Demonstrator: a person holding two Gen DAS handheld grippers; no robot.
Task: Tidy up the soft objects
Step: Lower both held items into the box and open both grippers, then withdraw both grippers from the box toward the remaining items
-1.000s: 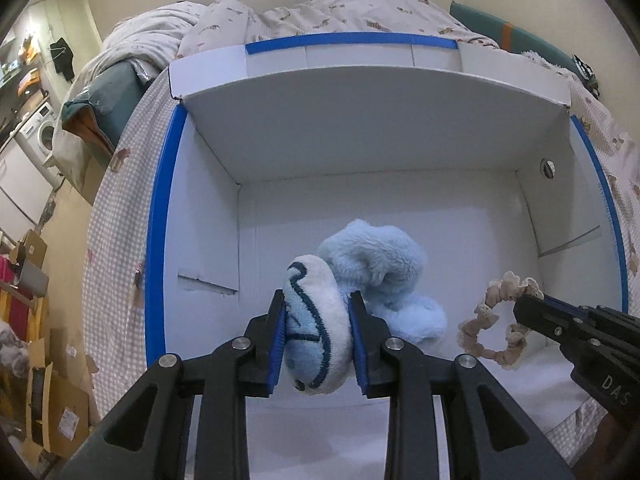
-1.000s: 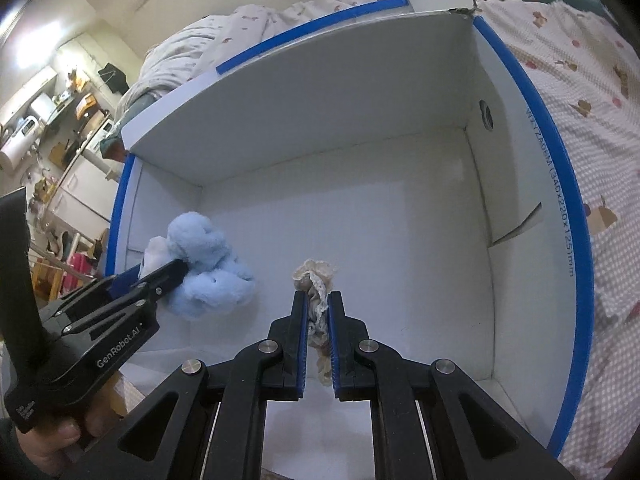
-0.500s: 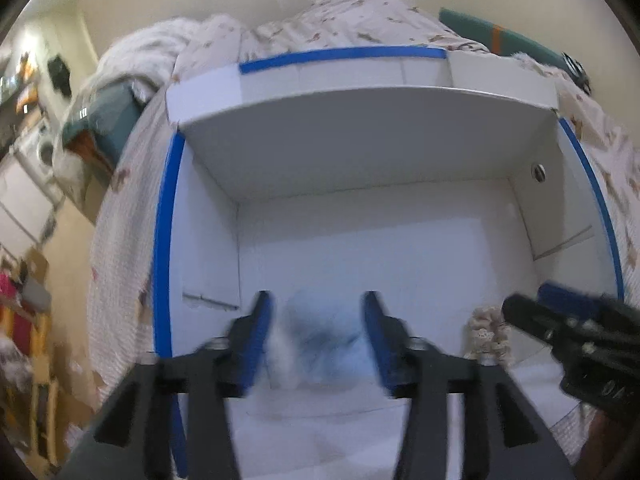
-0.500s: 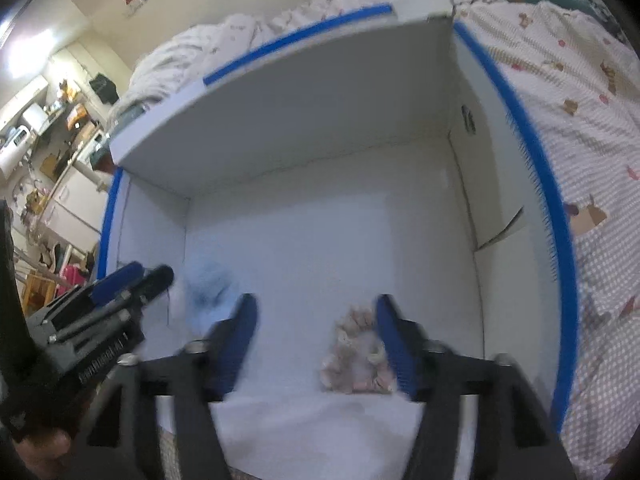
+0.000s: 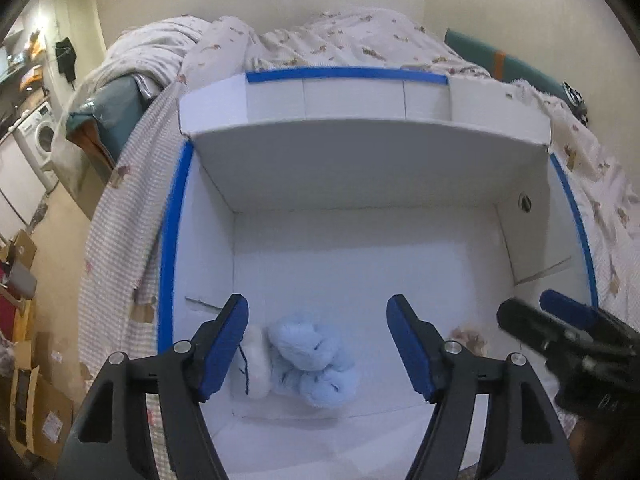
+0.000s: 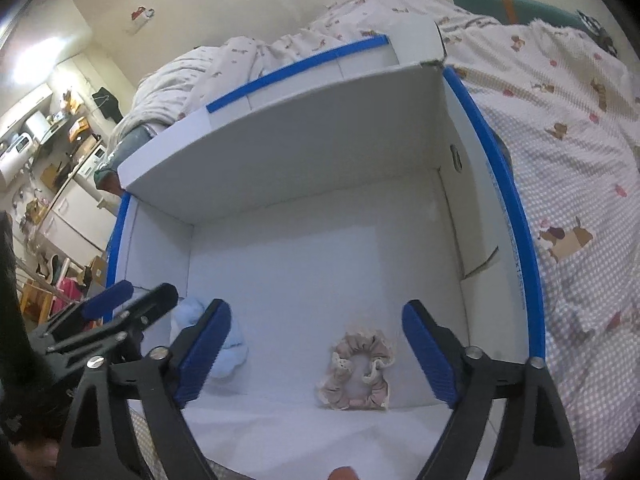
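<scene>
A white box with blue-taped edges sits on a patterned bedspread. Seen from the left wrist, the left gripper hangs over the box's near left corner, its jaws opening and clear of the fluffy blue-and-white socks lying on the floor between them. This view shows only a scrap of the beige scrunchie, hidden behind the right gripper. The right wrist view shows it whole — the scrunchie lies flat on the box floor near the front wall, between the right gripper's widening jaws, neither pad touching it — while its left finger covers most of the socks.
</scene>
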